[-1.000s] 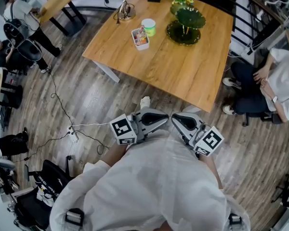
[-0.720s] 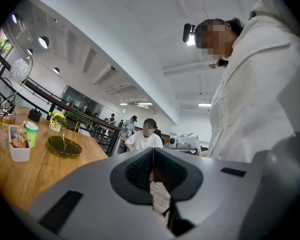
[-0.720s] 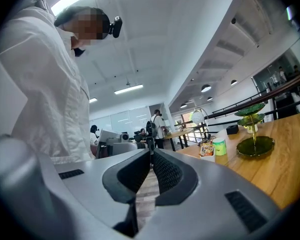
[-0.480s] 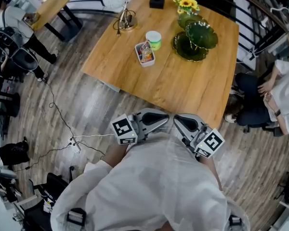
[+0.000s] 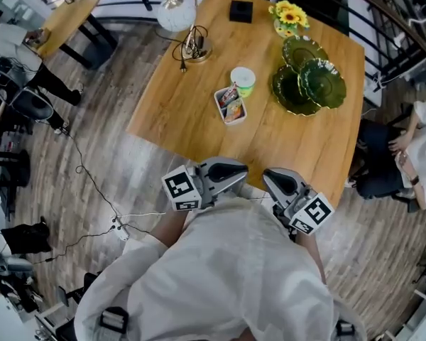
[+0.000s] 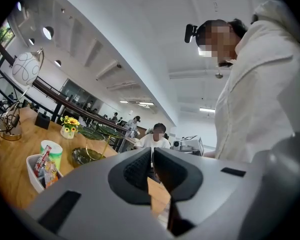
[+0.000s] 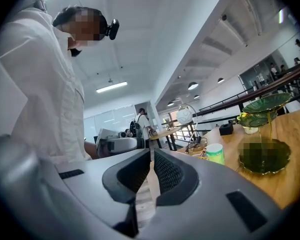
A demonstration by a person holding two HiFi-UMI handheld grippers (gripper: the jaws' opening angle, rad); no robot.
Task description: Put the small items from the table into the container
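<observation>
Head view: one container [image 5: 219,101], closed left gripper [image 5: 241,171], closed right gripper [image 5: 268,177].

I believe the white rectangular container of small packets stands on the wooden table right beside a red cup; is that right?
Not quite. The round cup beside the white rectangular container on the wooden table is light green, not red, as the head view shows.
</observation>
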